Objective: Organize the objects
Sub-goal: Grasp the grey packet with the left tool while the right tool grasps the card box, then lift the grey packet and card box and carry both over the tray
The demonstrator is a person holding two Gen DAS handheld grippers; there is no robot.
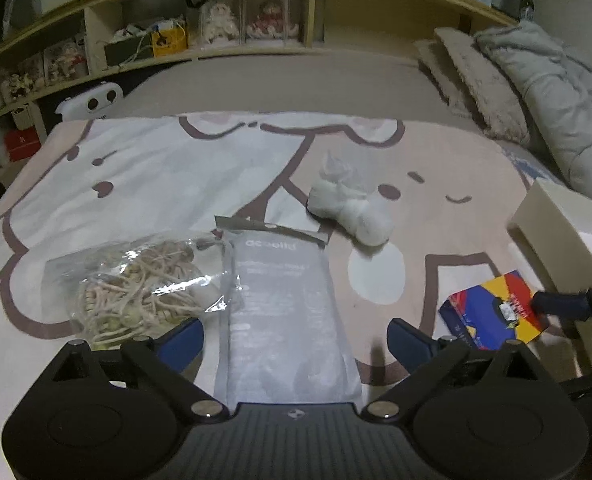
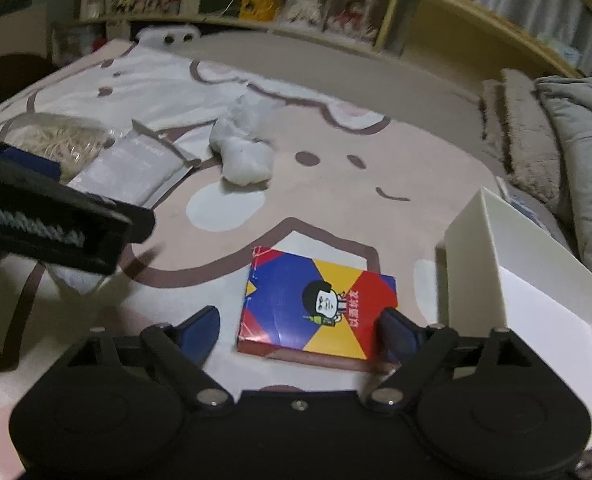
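Observation:
On the cartoon blanket [image 1: 175, 168] lie a grey flat pouch [image 1: 283, 300], a clear bag of beige cord [image 1: 135, 292] to its left, and a white bundle in plastic [image 1: 352, 204] beyond it. My left gripper [image 1: 296, 340] is open, and the pouch's near end lies between its fingers untouched. A colourful card box [image 2: 316, 304] lies between the fingers of my open right gripper [image 2: 298, 330]. The right finger [image 2: 396, 328] stands at the box's edge and the left finger is apart from it. A white open bin [image 2: 536, 280] stands just right of the card box.
The left gripper's black body [image 2: 47, 220] reaches in at the left of the right wrist view. Pillows [image 1: 476, 80] and a grey duvet [image 1: 556, 92] lie at the far right. A wooden shelf [image 1: 255, 20] with boxed dolls runs behind the bed.

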